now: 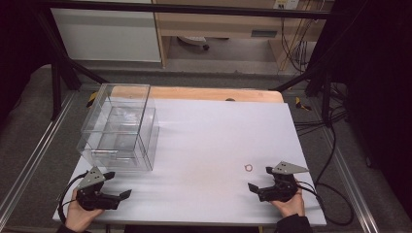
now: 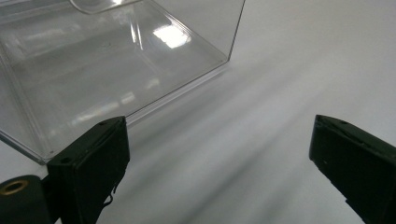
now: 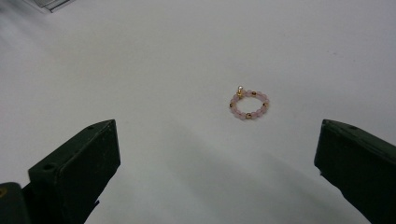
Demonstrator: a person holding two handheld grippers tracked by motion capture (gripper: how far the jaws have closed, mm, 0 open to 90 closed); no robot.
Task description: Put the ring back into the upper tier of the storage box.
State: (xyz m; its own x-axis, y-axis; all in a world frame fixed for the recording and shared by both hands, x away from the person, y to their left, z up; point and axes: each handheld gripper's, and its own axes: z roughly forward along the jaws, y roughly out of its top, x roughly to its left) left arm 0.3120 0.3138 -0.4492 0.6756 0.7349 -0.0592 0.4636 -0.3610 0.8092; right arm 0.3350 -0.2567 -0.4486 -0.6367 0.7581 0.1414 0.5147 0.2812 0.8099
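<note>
Bracelet [image 3: 249, 104] ahead of right tool [image 3: 217, 158]

The high view was dim and grainy, its side edges falling to black, while the white bench [image 1: 204, 145] stood as the brightest area. Overhead light glared in a patch on the clear box [image 2: 116, 60] in the left gripper view. Soft streaked shadows crossed the bench there. In both gripper views the black fingers [image 3: 74, 172] looked slightly blurred.
</note>
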